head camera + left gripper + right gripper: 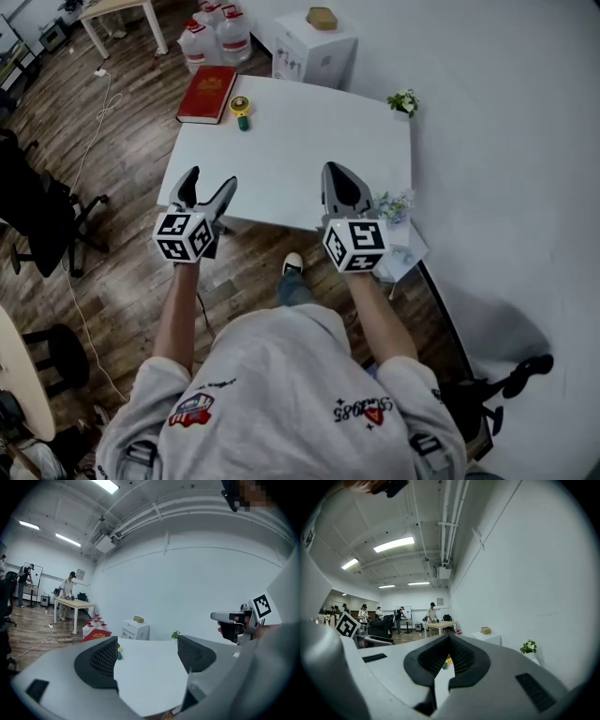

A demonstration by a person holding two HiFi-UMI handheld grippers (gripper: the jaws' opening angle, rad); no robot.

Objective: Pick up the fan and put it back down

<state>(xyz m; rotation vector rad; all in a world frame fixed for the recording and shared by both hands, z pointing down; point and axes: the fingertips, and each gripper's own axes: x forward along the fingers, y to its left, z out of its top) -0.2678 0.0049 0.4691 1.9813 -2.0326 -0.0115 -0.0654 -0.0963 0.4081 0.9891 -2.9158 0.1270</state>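
small fan (241,110) at bench (309,141) far edge, well apart from both grippers, left gripper (213,178) jaws apart, empty, right gripper (336,170) jaws together, empty

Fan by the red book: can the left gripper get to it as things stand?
Probably yes. The left gripper is open and empty at the near edge of the table, and only bare surface lies between it and the fan. The red book sits beside the fan, not in front.
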